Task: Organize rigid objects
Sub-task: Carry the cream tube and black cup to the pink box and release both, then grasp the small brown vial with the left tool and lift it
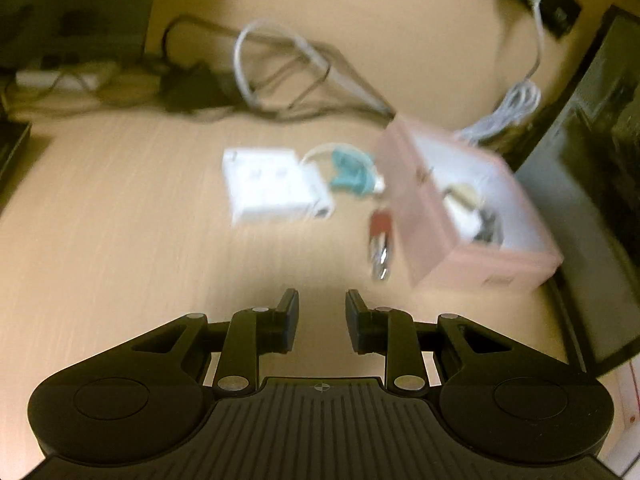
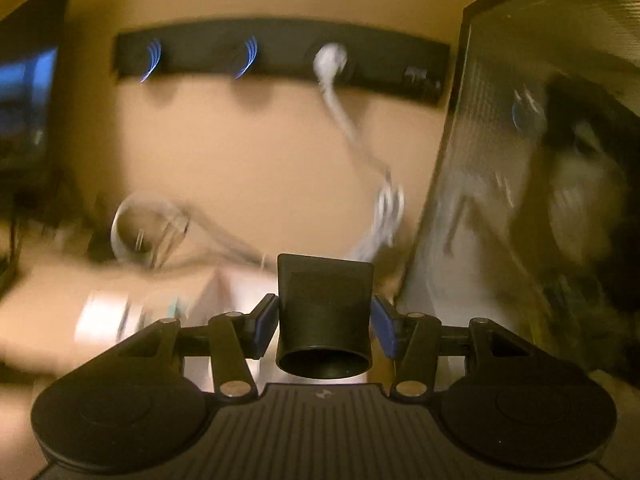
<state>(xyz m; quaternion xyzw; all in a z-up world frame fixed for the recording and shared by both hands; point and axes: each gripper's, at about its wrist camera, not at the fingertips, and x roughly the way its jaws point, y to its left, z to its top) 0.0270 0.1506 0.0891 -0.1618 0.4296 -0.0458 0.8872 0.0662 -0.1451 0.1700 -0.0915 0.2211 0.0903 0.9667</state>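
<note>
In the left wrist view a pink open box [image 1: 440,240] sits on the wooden table at the right, with small items inside it. Left of it lie a white flat block [image 1: 272,184], a teal piece [image 1: 344,172] and a red-handled metal item [image 1: 380,240]. My left gripper [image 1: 322,308] hovers short of them, its jaws narrowly apart with nothing between. In the right wrist view my right gripper [image 2: 324,320] is shut on a black flared nozzle [image 2: 324,308], its blue pads [image 2: 264,328] pressing both sides. The picture is motion-blurred.
Loose grey and black cables [image 1: 280,76] lie along the table's back. A black socket strip [image 2: 280,52] on the wall holds a white plug [image 2: 330,60] with a bundled white cord [image 1: 516,108]. A dark upright panel [image 1: 592,200] stands right of the pink box.
</note>
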